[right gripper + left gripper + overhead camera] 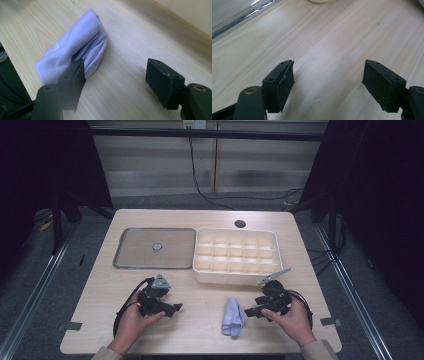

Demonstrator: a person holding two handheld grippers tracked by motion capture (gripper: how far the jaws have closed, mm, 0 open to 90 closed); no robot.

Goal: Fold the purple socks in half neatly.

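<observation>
A folded pale lilac cloth [232, 316] lies on the wooden table near its front edge, between the two hands. My right gripper [251, 311] is just to the right of it, jaws pointing at it and open. In the right gripper view the cloth [75, 50] lies beside and behind the left jaw, with bare wood between the pads, so my right gripper [115, 85] holds nothing. My left gripper [175, 309] sits low over the table at the left, jaws aimed toward the cloth. Its jaws are wide apart over bare wood in the left gripper view [328, 85].
A white tray of several compartments [235, 256] stands behind the cloth at centre right. A flat metal-rimmed grey tray [154, 248] lies to its left, with a small round disc [156, 246] on it. A cable hole [240, 224] sits near the far edge.
</observation>
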